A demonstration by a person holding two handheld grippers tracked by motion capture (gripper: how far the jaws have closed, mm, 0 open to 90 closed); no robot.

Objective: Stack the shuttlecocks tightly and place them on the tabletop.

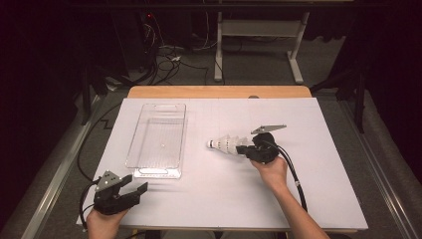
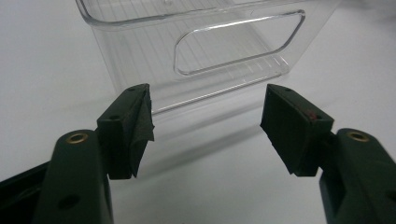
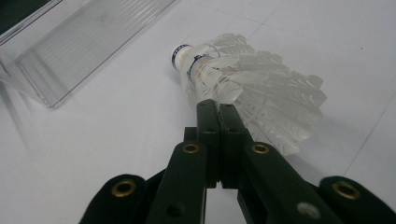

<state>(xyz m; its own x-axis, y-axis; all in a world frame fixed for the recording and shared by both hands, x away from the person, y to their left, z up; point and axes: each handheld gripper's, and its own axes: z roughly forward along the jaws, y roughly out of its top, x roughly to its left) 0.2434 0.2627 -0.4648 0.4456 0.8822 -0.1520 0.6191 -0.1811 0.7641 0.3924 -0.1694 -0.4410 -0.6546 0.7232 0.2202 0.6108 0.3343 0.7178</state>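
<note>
While the left claw (image 1: 130, 190) sat released at the lower left of the high view, its jaws wide and bare before the clear tray (image 1: 158, 139), the right claw (image 3: 216, 111) was clenched on the feather skirt of a shuttlecock (image 3: 247, 93). That shuttlecock (image 1: 227, 145) lay at mid-frame on the white counter (image 1: 209, 189), cork end toward the tray. It looked feather-light, brittle and easily crushed; a gentle pinch near the cork would likely have served better.
</note>
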